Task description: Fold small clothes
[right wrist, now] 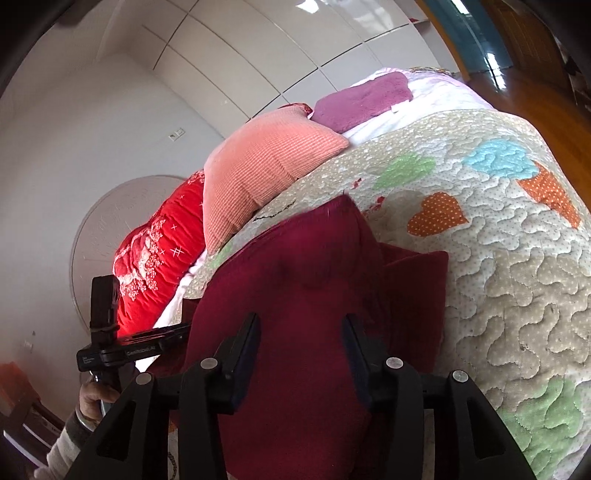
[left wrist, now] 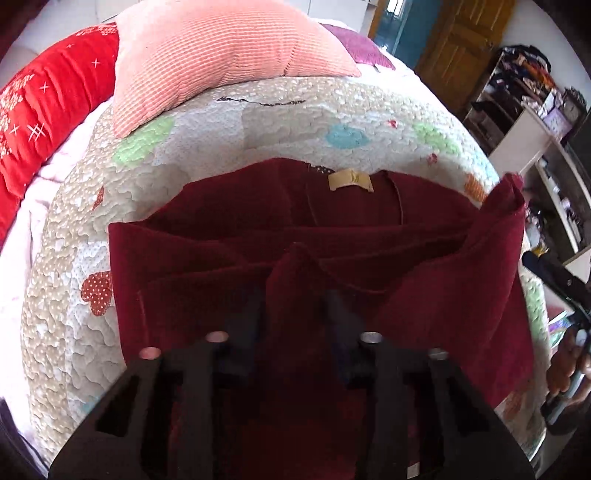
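Note:
A dark red velvet garment (left wrist: 258, 229) with a tan neck label (left wrist: 350, 181) lies on the quilted bedspread (left wrist: 207, 140). My left gripper (left wrist: 295, 295) is shut on a raised fold of the garment's near edge. My right gripper (right wrist: 301, 325) is shut on another part of the red garment (right wrist: 306, 266) and holds it lifted; the raised flap shows at the right in the left wrist view (left wrist: 495, 236). The right gripper's body also shows at the left wrist view's right edge (left wrist: 565, 291). The left gripper's body shows at the left in the right wrist view (right wrist: 110, 343).
A salmon ribbed pillow (left wrist: 221, 59) and a red cushion (left wrist: 48, 110) lie at the head of the bed. A purple cloth (right wrist: 365, 98) lies behind them. Shelves with clutter (left wrist: 532, 92) stand to the right of the bed. A wooden door (left wrist: 465, 33) is at the back.

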`<move>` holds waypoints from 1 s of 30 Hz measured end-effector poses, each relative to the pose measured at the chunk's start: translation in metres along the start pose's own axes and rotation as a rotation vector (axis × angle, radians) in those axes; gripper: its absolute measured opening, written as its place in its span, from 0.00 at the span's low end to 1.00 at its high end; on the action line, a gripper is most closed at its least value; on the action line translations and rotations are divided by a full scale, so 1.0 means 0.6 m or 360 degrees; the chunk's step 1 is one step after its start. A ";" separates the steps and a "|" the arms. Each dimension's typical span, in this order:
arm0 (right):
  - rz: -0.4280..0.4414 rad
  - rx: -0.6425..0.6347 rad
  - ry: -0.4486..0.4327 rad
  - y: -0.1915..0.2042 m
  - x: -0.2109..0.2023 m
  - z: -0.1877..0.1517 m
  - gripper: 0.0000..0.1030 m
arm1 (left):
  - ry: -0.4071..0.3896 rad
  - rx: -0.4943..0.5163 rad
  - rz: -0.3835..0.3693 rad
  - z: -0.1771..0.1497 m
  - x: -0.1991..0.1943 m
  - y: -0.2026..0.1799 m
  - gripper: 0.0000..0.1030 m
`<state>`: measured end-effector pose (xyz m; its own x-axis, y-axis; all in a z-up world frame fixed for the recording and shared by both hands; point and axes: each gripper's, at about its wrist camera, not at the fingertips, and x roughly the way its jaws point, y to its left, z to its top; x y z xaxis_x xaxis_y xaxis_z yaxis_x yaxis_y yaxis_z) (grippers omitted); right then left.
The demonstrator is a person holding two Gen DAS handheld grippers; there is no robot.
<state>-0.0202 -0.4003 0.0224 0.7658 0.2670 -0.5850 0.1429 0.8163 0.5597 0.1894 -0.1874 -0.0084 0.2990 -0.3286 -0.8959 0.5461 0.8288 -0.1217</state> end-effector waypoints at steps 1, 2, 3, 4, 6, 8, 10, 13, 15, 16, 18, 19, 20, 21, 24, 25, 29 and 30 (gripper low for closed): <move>-0.0011 -0.0016 0.0004 0.003 0.001 -0.002 0.43 | -0.0002 0.0019 0.0010 -0.001 -0.002 -0.003 0.10; -0.0013 -0.0023 0.0007 0.005 0.002 -0.003 0.43 | -0.0036 0.0025 0.0007 0.001 -0.011 -0.004 0.06; -0.0007 -0.0024 0.0013 0.005 0.004 -0.003 0.43 | -0.0072 0.0021 0.0003 0.003 -0.021 -0.001 0.06; -0.0006 -0.0022 0.0017 0.005 0.006 -0.003 0.43 | -0.0118 0.0003 -0.0001 0.009 -0.033 0.004 0.06; -0.0029 -0.0014 0.0013 0.003 0.010 0.001 0.43 | -0.0223 -0.0071 0.0026 0.024 -0.059 0.024 0.06; -0.0083 0.0000 -0.0007 -0.001 0.014 0.009 0.43 | -0.0325 -0.0156 0.0063 0.043 -0.080 0.048 0.06; -0.0197 0.0016 -0.0035 -0.009 0.021 0.019 0.44 | -0.0358 -0.0237 0.0067 0.056 -0.083 0.069 0.06; -0.0278 0.0030 -0.0059 -0.020 0.038 0.035 0.44 | -0.0377 -0.0311 0.0111 0.067 -0.070 0.089 0.06; -0.0394 0.0002 -0.0029 -0.024 0.060 0.043 0.44 | -0.0333 -0.0323 0.0147 0.069 -0.046 0.094 0.06; -0.0444 -0.0029 0.0004 -0.025 0.075 0.047 0.45 | -0.0317 -0.0332 0.0158 0.069 -0.040 0.097 0.06; -0.0538 -0.0151 0.0053 -0.019 0.099 0.049 0.40 | -0.0302 -0.0354 0.0174 0.064 -0.024 0.102 0.06; -0.0538 -0.0151 0.0053 -0.019 0.099 0.049 0.28 | -0.0300 -0.0366 0.0174 0.062 -0.020 0.105 0.06; -0.0609 -0.0210 0.0050 -0.015 0.104 0.049 0.05 | -0.0305 -0.0379 0.0174 0.062 -0.018 0.108 0.06; -0.0597 -0.0262 -0.0013 -0.006 0.090 0.052 0.06 | -0.0311 -0.0388 0.0172 0.062 -0.018 0.108 0.06; -0.0657 -0.0258 -0.0095 -0.003 0.070 0.060 0.06 | -0.0330 -0.0411 0.0175 0.067 -0.017 0.113 0.06; -0.0673 -0.0228 -0.0063 -0.012 0.081 0.063 0.06 | -0.0316 -0.0420 0.0200 0.069 -0.008 0.115 0.06; -0.0701 -0.0145 0.0090 -0.046 0.124 0.064 0.06 | -0.0208 -0.0444 0.0287 0.065 0.043 0.126 0.06; -0.0684 -0.0125 0.0061 -0.044 0.111 0.065 0.11 | -0.0217 -0.0469 0.0258 0.060 0.042 0.130 0.06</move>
<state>0.0514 -0.4237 -0.0084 0.6232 -0.0882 -0.7771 0.3944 0.8934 0.2149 0.2679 -0.1471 -0.0250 0.4755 -0.2230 -0.8510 0.2402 0.9635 -0.1183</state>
